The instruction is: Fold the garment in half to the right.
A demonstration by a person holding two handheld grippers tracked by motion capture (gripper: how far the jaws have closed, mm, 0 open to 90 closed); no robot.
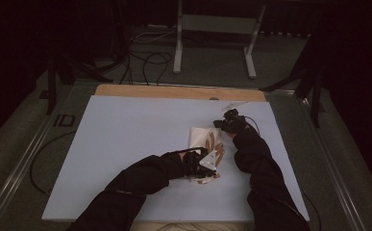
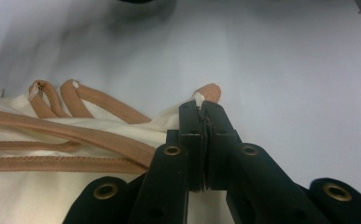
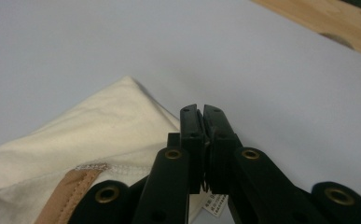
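Cream fabric garment (image 1: 204, 139) with tan straps (image 2: 71, 133) lies on the white sheet (image 1: 126, 144) covering the table, right of centre, in a small folded bundle between the two hands.

Left gripper (image 1: 200, 161), high view: at the near end of the bundle, the person's black sleeve (image 1: 140, 178) coming in from the bottom left. In the left gripper view (image 2: 200, 106) the jaws are pressed together with a sliver of cream cloth and the tan end of a strap pinched at the tips; the strap end pokes out just beyond them. More tan straps run across the cream cloth to the left of the jaws, two looped ends lying on the cloth edge.

Right gripper (image 1: 229, 122), high view: at the far right corner of the bundle. Right gripper view (image 3: 201, 109): jaws closed flat against each other. A small white label (image 3: 214, 204) and cream cloth sit right under the jaw base; whether cloth is actually clamped is unclear, as the contact is hidden. A pointed corner of the garment (image 3: 129, 81) lies flat on the sheet to the left of the jaws.

A bare wood strip (image 1: 174, 91) of the table shows along the far edge.
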